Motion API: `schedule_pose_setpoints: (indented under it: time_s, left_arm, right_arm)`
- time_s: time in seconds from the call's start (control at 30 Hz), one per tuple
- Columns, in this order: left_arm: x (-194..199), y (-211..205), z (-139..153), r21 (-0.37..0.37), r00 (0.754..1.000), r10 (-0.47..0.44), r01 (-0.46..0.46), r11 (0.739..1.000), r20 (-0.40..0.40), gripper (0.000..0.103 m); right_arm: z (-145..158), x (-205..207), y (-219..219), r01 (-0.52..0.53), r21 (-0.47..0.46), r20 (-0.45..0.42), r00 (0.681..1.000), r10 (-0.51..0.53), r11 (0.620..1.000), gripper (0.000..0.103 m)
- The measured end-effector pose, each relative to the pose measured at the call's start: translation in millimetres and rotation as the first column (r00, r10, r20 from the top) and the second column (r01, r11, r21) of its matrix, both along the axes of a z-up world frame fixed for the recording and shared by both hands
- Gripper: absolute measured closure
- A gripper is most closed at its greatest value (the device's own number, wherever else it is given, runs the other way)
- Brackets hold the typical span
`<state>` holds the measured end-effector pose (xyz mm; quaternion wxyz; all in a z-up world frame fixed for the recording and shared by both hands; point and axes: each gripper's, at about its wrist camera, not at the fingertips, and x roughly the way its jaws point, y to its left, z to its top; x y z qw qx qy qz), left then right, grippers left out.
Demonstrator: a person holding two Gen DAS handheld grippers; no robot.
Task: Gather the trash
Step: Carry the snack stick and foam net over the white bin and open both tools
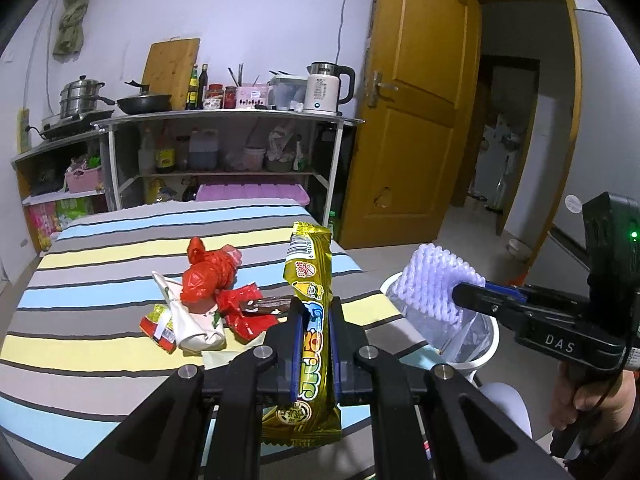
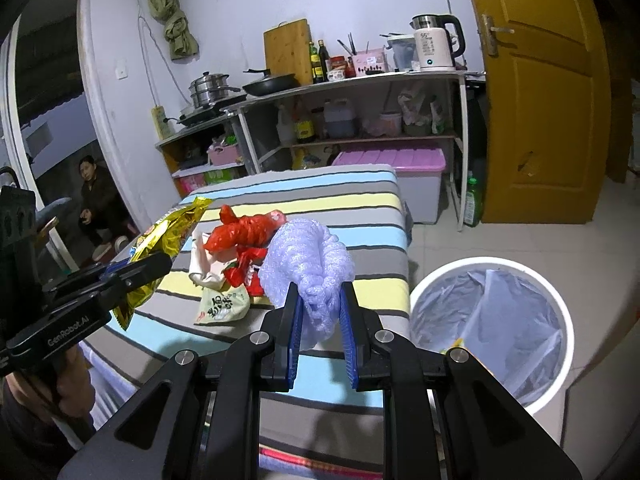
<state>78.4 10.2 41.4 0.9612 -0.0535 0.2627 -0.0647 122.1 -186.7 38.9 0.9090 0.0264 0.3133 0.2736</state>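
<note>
Gold wrapper (image 1: 310,320): we see a long gold snack wrapper standing up the lower middle of the left wrist view, pinched between the blue pads of the left gripper (image 1: 316,312); its barcode end rises above the fingertips and its bottom end hangs below them.
Left gripper: we read it as closed narrow on the gold wrapper; in the right wrist view it comes in from the left edge with the wrapper sticking out toward the upper right.
Foam net (image 2: 308,268): we find a white-lilac foam fruit net bunched at the centre of the right wrist view, clamped between the fingers of the right gripper (image 2: 320,300), its bulk bulging above the tips.
Right gripper: closed on the foam net; in the left wrist view it reaches in from the right edge, the net held over the bin's rim.
Bin (image 2: 556,300): a white round bin with a clear liner sits at lower right of the right wrist view, just beside the table's edge.
Remaining trash: a red plastic bag (image 1: 210,274), a white crumpled paper (image 1: 192,320) and small wrappers lie clustered mid-frame on the striped tablecloth (image 1: 100,300).
Background: shelves (image 1: 224,120) with a kettle and pans stand at the upper middle, a yellow door (image 1: 416,100) to the upper right.
</note>
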Motion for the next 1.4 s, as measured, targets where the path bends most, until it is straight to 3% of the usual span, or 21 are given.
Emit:
schedule_pose_setpoints:
  time_s: [0.67, 1.07, 1.4]
  left_arm:
    - [25.9, -68.3, 8.8, -0.001, 0.992, -0.128, 0.128, 0.992, 0.02, 0.092]
    - [66.9, -121.4, -9.9, -0.018, 0.968, -0.249, 0.248, 0.969, -0.02, 0.092]
    - [98.7, -147.3, -33.2, -0.028, 0.951, -0.302, 0.3, 0.953, -0.066, 0.092]
  right_arm:
    - [4.5, -4.6, -60.2, 0.13, 0.007, 0.018, 0.991, -0.131, 0.991, 0.084]
    - [-14.7, 12.1, -108.8, 0.249, 0.007, -0.032, 0.968, -0.249, 0.969, 0.084]
    - [-33.1, 31.7, -127.4, 0.286, -0.001, -0.077, 0.955, -0.286, 0.958, 0.084]
